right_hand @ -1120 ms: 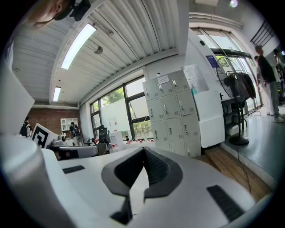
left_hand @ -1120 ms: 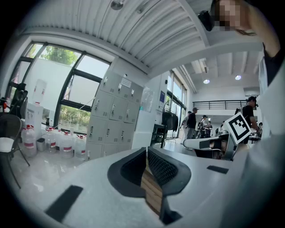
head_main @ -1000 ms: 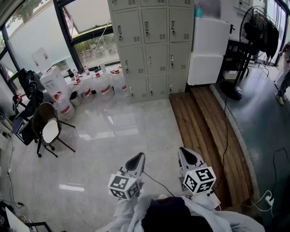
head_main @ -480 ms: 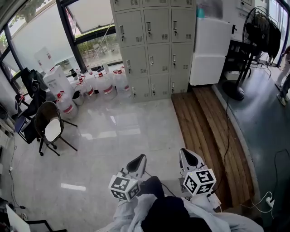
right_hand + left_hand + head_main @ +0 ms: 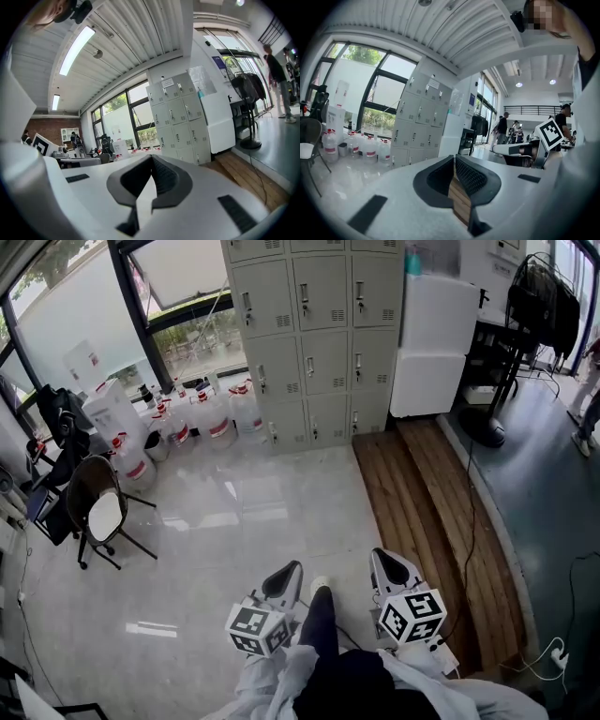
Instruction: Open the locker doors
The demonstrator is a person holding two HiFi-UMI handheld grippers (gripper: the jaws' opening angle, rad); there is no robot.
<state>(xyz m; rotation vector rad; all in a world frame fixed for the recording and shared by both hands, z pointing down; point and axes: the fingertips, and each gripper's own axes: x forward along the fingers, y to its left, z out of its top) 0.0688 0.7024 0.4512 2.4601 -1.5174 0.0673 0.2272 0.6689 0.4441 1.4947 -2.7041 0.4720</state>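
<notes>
The left gripper (image 5: 293,565) was clenched. In its own view the two dark ribbed jaws met at the tips, with only a thin wedge of floor showing behind them and nothing caught between. It was held low in front of the person and pointed almost level, its marker cube (image 5: 255,626) at the near end. Just right of it, between the two grippers, a dark trouser leg (image 5: 322,620) ending in a pale shoe (image 5: 320,585) reached forward. The right gripper (image 5: 379,553) was likewise closed on nothing, its tips together in its own view. It ran alongside the left one, apart from it and touching nothing.

Well ahead and to the left of the left gripper, a black chair (image 5: 98,507) stood on the glossy pale floor (image 5: 234,521). Beyond the chair, a cluster of water jugs (image 5: 211,413) with red labels sat by the window. Far ahead of both grippers stood the grey lockers (image 5: 319,334) in three columns, every visible door closed, well out of reach of either pair of jaws. Just right of the lockers was a white cabinet (image 5: 431,343). A strip of wooden planks (image 5: 422,512) ran from it back toward the right gripper. Far ahead and to the right of that gripper stood a black floor fan (image 5: 539,306).
</notes>
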